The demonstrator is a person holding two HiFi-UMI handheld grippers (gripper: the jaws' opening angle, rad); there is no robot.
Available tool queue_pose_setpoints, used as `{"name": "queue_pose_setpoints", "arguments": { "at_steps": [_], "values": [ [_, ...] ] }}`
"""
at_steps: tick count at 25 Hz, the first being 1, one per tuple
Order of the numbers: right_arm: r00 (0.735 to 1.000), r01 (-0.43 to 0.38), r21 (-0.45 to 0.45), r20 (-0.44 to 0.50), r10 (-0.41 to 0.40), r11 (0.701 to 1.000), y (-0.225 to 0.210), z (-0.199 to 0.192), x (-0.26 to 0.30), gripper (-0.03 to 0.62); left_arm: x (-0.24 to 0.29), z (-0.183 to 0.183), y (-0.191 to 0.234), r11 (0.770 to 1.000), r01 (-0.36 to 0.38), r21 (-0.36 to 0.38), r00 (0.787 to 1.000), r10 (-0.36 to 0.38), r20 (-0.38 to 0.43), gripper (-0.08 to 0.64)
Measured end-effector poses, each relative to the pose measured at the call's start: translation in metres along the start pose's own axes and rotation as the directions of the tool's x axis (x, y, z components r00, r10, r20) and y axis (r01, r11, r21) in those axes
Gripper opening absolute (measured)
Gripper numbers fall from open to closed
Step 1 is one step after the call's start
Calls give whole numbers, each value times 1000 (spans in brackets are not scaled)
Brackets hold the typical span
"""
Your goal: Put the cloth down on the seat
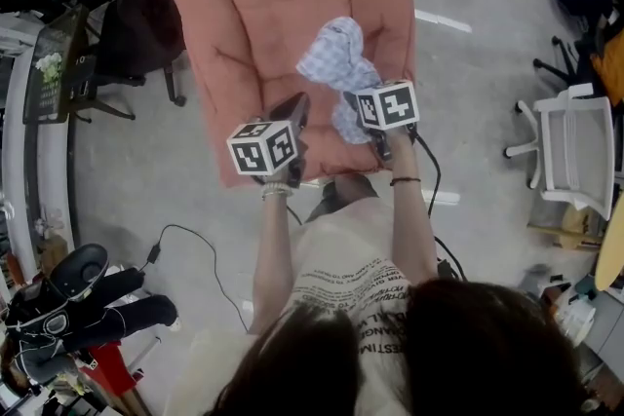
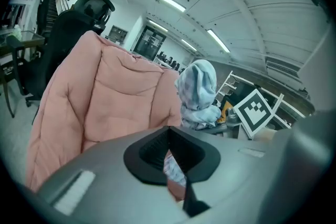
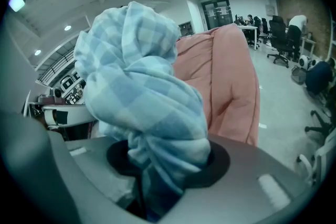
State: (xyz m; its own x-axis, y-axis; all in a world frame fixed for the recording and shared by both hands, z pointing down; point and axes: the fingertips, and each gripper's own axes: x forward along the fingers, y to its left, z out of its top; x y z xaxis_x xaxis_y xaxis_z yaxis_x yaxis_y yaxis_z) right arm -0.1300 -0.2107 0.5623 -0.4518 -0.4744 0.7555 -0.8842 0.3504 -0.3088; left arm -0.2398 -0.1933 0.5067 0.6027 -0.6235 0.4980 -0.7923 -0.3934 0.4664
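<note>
Cloth (image 3: 142, 97) bunches up from right claw (image 3: 157, 186), clamped on it, above the seat (image 1: 253, 5); left claw (image 2: 176, 173) pinches a sliver.

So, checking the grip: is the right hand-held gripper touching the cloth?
Touching. The right gripper view shows the cloth gripped by the right hand-held gripper, bunched between its jaws.

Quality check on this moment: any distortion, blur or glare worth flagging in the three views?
Head view: sharp and evenly lit, soft shadows only. Left gripper view: strong fisheye with dark corners, ceiling lights bright without flare, cloth sharp. Right gripper view: same fisheye; the cloth fills the middle and looks slightly soft up close.
</note>
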Motion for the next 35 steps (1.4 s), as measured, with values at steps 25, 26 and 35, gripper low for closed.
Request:
{"name": "queue_pose_setpoints", "arguments": {
  "at_steps": [25, 26, 35],
  "values": [
    [979, -88, -92, -190, 69, 992, -58, -13, 165, 179, 113, -77, 89, 992, -27, -126, 977, -1, -214, 8],
    [977, -88, -95, -201, 67, 992, -60, -18, 172, 179, 115, -82, 93, 990, -29, -138, 976, -2, -220, 8],
    [964, -47, -135, -265, 9, 990, -86, -46, 232, 184, 148, -119, 126, 989, -45, -140, 959, 4, -284, 8]
  ]
}}
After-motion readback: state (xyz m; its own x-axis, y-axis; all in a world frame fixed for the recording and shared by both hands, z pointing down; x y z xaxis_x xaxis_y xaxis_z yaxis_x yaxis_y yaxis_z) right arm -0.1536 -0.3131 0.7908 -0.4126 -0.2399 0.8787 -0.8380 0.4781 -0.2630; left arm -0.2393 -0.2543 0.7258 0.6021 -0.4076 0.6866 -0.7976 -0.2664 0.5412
